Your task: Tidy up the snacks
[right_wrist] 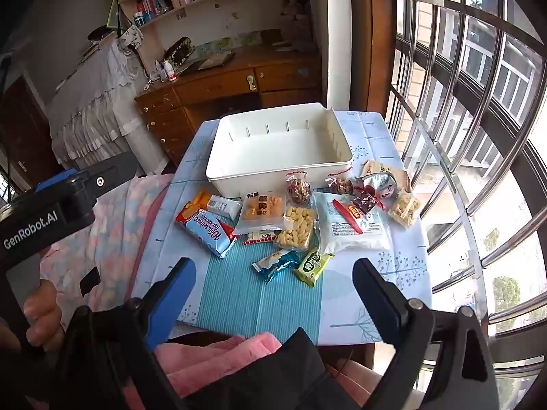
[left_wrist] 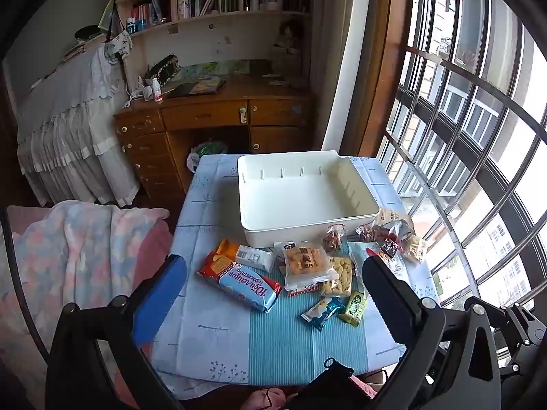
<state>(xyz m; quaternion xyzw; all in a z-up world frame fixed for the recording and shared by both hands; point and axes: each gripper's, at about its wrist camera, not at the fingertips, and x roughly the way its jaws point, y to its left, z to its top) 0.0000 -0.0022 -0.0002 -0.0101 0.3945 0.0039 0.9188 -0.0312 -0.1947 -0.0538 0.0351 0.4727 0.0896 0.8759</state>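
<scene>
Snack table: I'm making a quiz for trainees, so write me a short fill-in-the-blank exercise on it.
1. The white bin holds ____ snacks so far.
2. Both the left gripper and the right gripper have their jaws ____.
3. The blue cookie pack lies on the ____ , not in the bin.
4. The green packet lies beside a small ____ packet.

Missing words: no; open; table; blue

Left black two-finger gripper point(left_wrist: 273, 290): one blue pad, one black ribbed pad, round silver pivot screws. Right black two-finger gripper point(right_wrist: 273, 283): same build. Left unit's black housing point(right_wrist: 44, 212) carries white "GenRobot.AI" lettering. Person wears fluffy pink garment point(right_wrist: 218, 352).
</scene>
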